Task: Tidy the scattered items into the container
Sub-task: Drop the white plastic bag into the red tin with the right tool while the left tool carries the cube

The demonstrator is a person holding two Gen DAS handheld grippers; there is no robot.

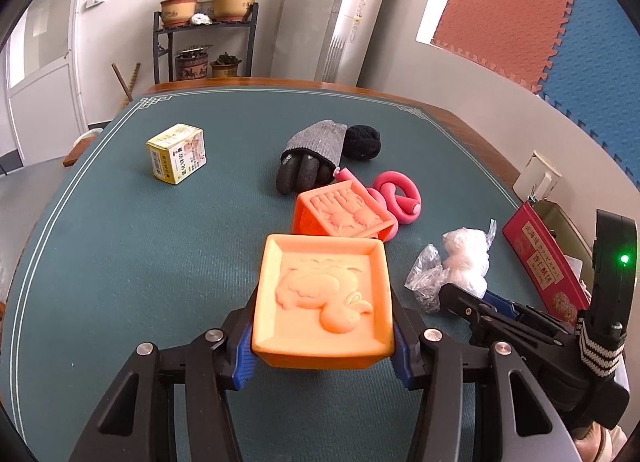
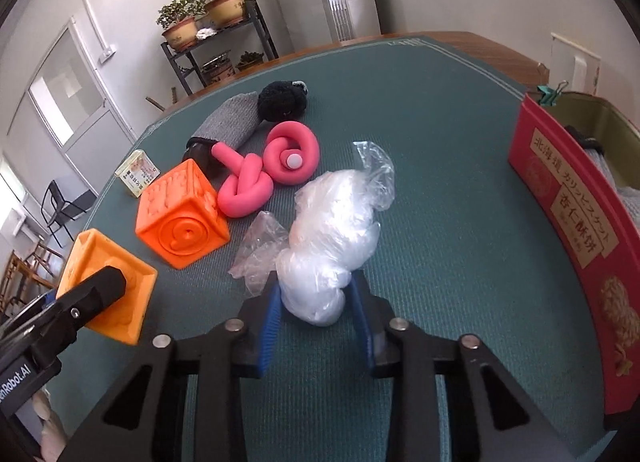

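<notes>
The red rectangular biscuit tin [image 2: 576, 218] with its olive-lined open interior stands at the far right of the green felt table mat [image 2: 440, 142], and that is the side everything has to travel toward: it lies just to the right of my right gripper [image 2: 316, 302] and well across from my left gripper [image 1: 324, 326], so my right hand is the nearer one. My left gripper is clamped on the pale orange soft cube with a duck relief [image 1: 324, 294], held by its two side faces. My right gripper has its blue pads on either side of the crumpled clear plastic bag bundle [image 2: 332, 246], touching it; I judge it gripped, though the soft film makes firmness hard to read. The bundle's long axis runs away from me along the fingers. The darker orange embossed cube [image 2: 182, 218], the pink knotted foam tube [image 2: 272, 170], the grey-and-black knitted glove [image 1: 316, 154] and the small yellow carton [image 1: 176, 154] lie scattered to the left. Only the right view shows the tin's open inside and green binder clip [image 2: 550, 94]; the left view shows the duck face.
</notes>
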